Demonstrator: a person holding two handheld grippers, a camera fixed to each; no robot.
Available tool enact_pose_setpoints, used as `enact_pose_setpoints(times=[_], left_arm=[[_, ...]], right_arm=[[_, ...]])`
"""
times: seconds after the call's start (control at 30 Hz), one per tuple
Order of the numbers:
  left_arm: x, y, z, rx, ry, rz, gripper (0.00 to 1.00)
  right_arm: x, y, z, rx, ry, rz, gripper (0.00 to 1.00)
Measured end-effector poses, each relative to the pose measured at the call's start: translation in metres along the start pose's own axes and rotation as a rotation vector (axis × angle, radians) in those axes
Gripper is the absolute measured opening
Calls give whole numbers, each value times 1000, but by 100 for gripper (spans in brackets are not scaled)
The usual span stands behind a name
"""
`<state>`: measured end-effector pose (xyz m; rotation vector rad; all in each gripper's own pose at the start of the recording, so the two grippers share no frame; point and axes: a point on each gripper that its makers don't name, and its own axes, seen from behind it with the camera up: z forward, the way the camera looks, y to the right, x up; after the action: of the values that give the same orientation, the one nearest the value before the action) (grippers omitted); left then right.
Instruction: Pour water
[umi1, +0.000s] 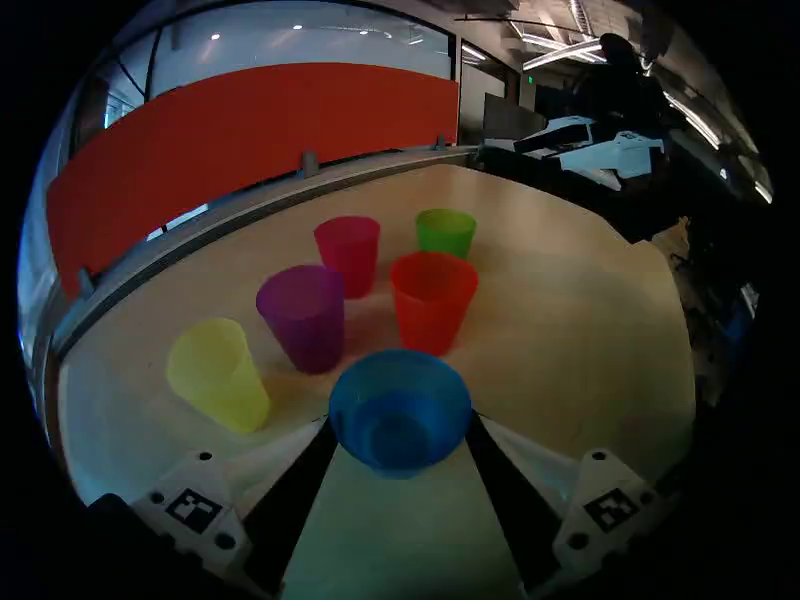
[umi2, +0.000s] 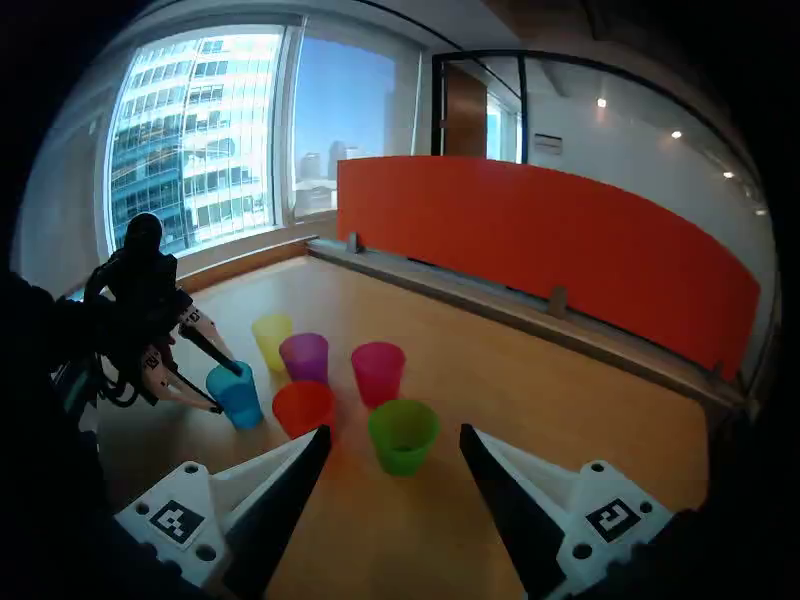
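Blue cup (umi1: 400, 412) is clamped between the fingers of the left claw (umi1: 400, 424). The right claw (umi2: 395, 432) stands apart, with a green cup (umi2: 402, 436) just ahead on the table (umi2: 560, 400).

Left gripper (umi1: 400, 425) clamped around blue cup (umi1: 400, 400); right gripper (umi2: 395, 430) fingers spread wide.
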<state>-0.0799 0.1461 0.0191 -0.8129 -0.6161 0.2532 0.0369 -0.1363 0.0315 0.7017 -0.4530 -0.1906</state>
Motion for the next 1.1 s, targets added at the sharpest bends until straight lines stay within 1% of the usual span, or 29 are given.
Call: enact_pose_setpoints(times=[0.4, 0.67, 0.87, 1.1], left_arm=[[4, -2, 7, 2, 5, -5, 90], [4, -2, 7, 0, 2, -6, 89], [4, -2, 7, -2, 5, -8, 89], [4, -2, 7, -6, 6, -9, 89]], right_arm=[[-3, 4, 6, 4, -7, 6, 100], [-8, 8, 15, 2, -18, 5, 100], [-19, 11, 27, -6, -36, -10, 100], [-36, 11, 47, -6, -71, -25, 100]])
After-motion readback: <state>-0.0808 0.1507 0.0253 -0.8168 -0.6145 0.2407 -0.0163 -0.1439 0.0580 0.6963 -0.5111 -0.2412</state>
